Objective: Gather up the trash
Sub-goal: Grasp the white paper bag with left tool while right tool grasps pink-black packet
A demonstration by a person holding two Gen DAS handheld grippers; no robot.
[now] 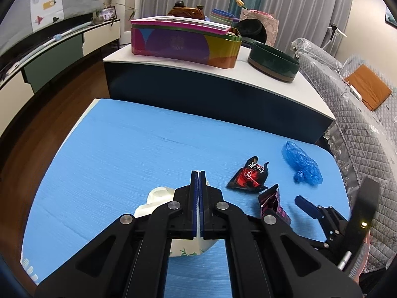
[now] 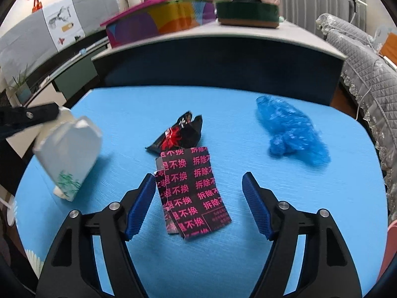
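Note:
My left gripper point(image 1: 198, 173) is shut on the top edge of a white paper carton point(image 1: 158, 196) and holds it above the blue mat; it also shows in the right wrist view point(image 2: 68, 154), hanging tilted from the left gripper point(image 2: 55, 113). My right gripper point(image 2: 198, 181) is open, its fingers either side of a black wrapper with pink characters point(image 2: 193, 188) lying on the mat; that wrapper also shows in the left wrist view point(image 1: 271, 200). A black and red wrapper point(image 2: 180, 134) point(image 1: 248, 175) lies just beyond. A crumpled blue plastic cover point(image 2: 292, 130) point(image 1: 301, 164) lies to the right.
The blue mat point(image 1: 124, 149) covers a low table. Behind it stands a taller white-topped table point(image 1: 285, 84) with a colourful tin box point(image 1: 183, 42) and a dark green bowl point(image 1: 273, 62). A grey quilted sofa point(image 1: 359, 114) is on the right. Wooden floor lies to the left.

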